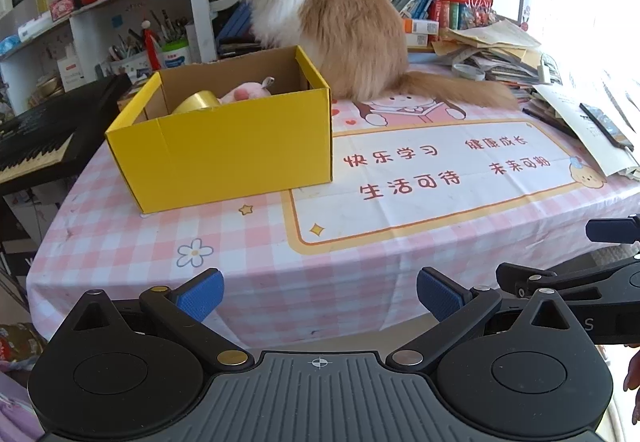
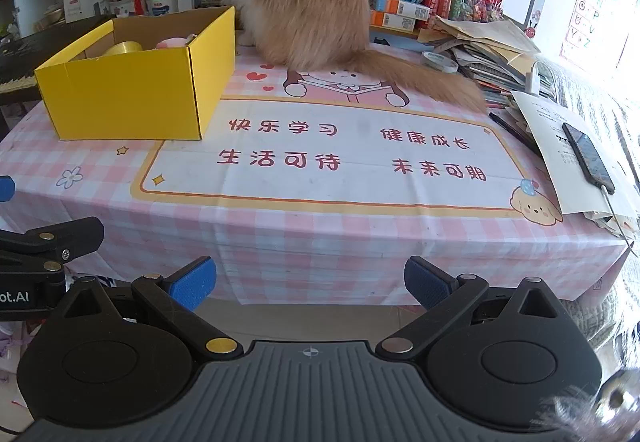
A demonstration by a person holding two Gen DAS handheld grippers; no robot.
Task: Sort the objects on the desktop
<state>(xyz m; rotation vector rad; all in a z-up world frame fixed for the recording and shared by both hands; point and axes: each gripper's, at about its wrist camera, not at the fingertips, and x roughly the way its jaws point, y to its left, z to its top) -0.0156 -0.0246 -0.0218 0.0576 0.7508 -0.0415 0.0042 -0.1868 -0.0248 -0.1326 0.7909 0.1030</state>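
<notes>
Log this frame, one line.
left claw open, empty | right claw open, empty | yellow cardboard box holds tape roll, pink plush toy

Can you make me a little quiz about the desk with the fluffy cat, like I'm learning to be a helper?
1. True or false: the cat is sitting inside the yellow box.
2. Which two things lie in the yellow box? A) a tape roll and a pink plush toy B) a phone and a pencil C) two books
3. Fill in: the jaws of the left gripper and the right gripper are both ____ and hold nothing.

Key: 1. False, it sits on the table behind the box. 2. A. 3. open.
</notes>
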